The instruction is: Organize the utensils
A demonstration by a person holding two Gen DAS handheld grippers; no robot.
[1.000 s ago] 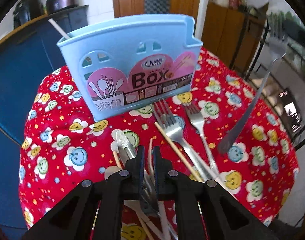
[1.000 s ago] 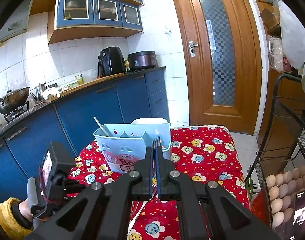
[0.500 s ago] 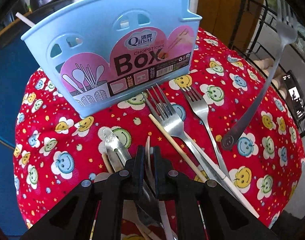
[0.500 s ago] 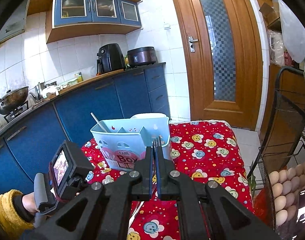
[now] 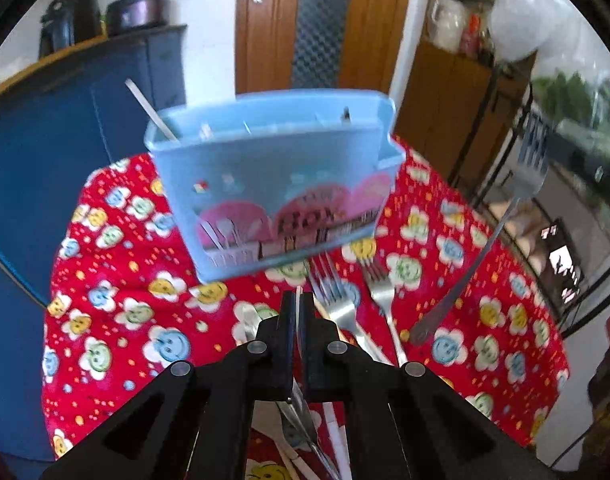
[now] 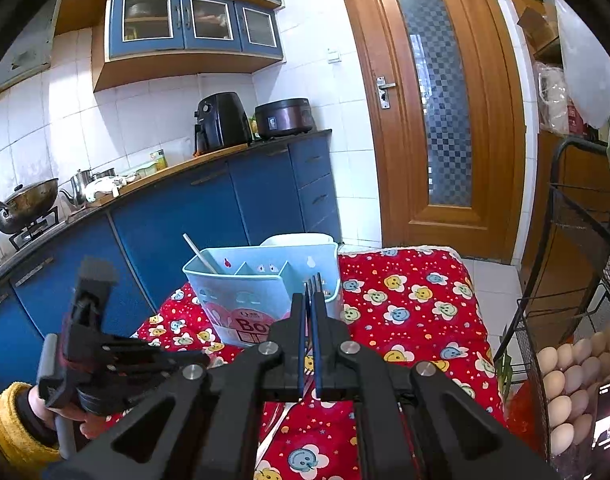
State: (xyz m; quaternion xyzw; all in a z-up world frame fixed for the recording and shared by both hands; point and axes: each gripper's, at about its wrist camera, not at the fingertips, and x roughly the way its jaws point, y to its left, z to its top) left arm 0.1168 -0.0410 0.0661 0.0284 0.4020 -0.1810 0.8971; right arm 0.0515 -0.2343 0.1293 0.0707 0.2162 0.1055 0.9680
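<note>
A: Where does the left claw (image 5: 296, 312) sit?

B: Low centre of its view, jaws pinched on a thin utensil (image 5: 301, 364), above the forks (image 5: 347, 312) lying on the red surface (image 5: 117, 280).

A: And the blue box (image 6: 261, 284)?

B: Mid-frame, open-topped, apparently for upright sorting.

A: The right claw (image 6: 309, 316)?

B: It grips a fork (image 5: 501, 232) by its handle, tines up, near the box, likely for dropping in.

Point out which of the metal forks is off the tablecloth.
The silver metal fork on the right, held aloft by the right gripper, tines up. The two other steel forks lie flat on the red smiley tablecloth before the blue utensil box.
</note>
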